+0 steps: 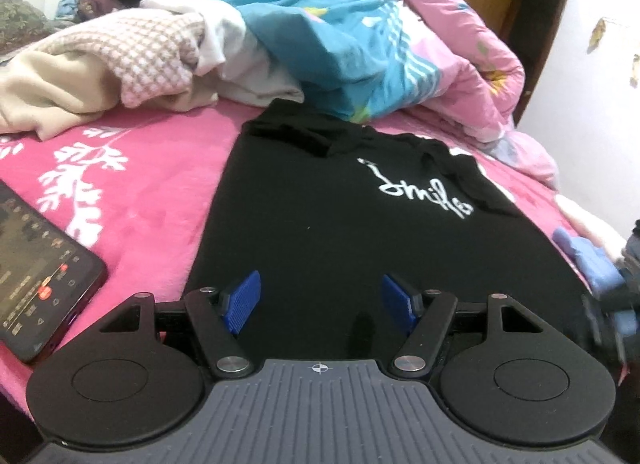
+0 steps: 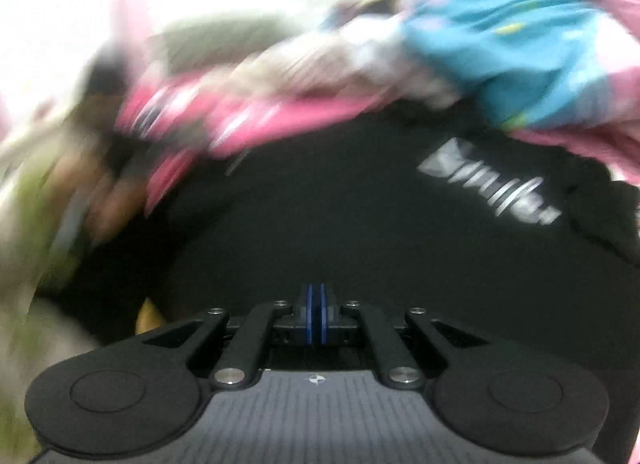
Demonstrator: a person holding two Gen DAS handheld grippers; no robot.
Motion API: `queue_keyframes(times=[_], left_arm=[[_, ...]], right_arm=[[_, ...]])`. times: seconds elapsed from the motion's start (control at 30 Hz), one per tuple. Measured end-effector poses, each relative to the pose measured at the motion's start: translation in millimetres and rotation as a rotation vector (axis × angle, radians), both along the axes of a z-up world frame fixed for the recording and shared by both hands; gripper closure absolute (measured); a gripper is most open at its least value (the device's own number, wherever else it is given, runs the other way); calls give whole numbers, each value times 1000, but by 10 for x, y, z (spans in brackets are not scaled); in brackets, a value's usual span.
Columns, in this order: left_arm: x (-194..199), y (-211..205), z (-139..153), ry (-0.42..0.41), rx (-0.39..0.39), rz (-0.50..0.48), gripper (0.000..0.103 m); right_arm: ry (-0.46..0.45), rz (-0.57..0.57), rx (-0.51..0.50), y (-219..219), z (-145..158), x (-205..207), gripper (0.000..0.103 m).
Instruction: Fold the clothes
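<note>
Black knit shirt (image 1: pixel 320 204) lies flat; left tool (image 1: pixel 320 300) released, right tool (image 2: pixel 315 308) clenched.

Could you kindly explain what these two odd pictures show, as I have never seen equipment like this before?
Each picture comes from a camera on a hand-held gripper, looking along its two fingers. In the left view, the left gripper is open above a black T-shirt spread on a pink bed, with a phone beside it and a heap of bedding behind. The right view is blurred; the right gripper is shut over the same shirt, and whether it pinches cloth is unclear.
</note>
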State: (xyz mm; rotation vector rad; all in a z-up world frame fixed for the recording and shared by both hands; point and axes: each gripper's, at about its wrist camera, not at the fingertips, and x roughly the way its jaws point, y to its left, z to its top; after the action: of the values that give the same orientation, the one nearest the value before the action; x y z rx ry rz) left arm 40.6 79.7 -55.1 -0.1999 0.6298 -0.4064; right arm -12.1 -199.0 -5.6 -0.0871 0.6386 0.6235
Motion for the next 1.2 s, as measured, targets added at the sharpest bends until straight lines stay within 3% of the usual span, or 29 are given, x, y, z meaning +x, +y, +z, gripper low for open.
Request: queue_keyframes(times=[0.07, 0.13, 0.27, 0.37, 0.4, 0.47, 0.6, 0.67, 0.77, 0.93, 1.07, 1.2], left_arm=[[-14, 5, -2, -3, 8, 5, 36], [-30, 14, -2, -10, 16, 8, 36], [-60, 32, -6, -32, 38, 1, 36], [-114, 10, 28, -70, 50, -23, 36], [-142, -26, 46, -83, 49, -45, 35], [-196, -99, 82, -110, 46, -88, 35], [-280, -414, 59, -122, 65, -185, 35], [-328, -541, -13, -108, 90, -217, 35], [-459, -499, -107, -103, 142, -231, 35], [-605, -244, -63, -124, 198, -182, 34], [-627, -343, 41, -165, 205, -188, 34], [-606, -701, 45, -180, 186, -256, 33]], right_arm=[[0, -63, 73, 34, -68, 297, 99], [33, -49, 58, 178, -204, 379, 99], [5, 135, 20, 493, -377, -237, 99], [116, 238, 37, 533, -459, -669, 99], [110, 238, 10, 528, -453, -788, 99], [53, 160, -11, 440, -369, -892, 99], [-46, -138, 155, 33, -214, -614, 99], [-75, -247, 101, -121, -294, -570, 99], [-65, -383, 82, -444, -426, -870, 100], [0, -674, 19, -1009, -313, -1539, 98], [-101, -667, 87, -948, -133, -1458, 98], [-127, -588, 195, -731, -273, -887, 99]])
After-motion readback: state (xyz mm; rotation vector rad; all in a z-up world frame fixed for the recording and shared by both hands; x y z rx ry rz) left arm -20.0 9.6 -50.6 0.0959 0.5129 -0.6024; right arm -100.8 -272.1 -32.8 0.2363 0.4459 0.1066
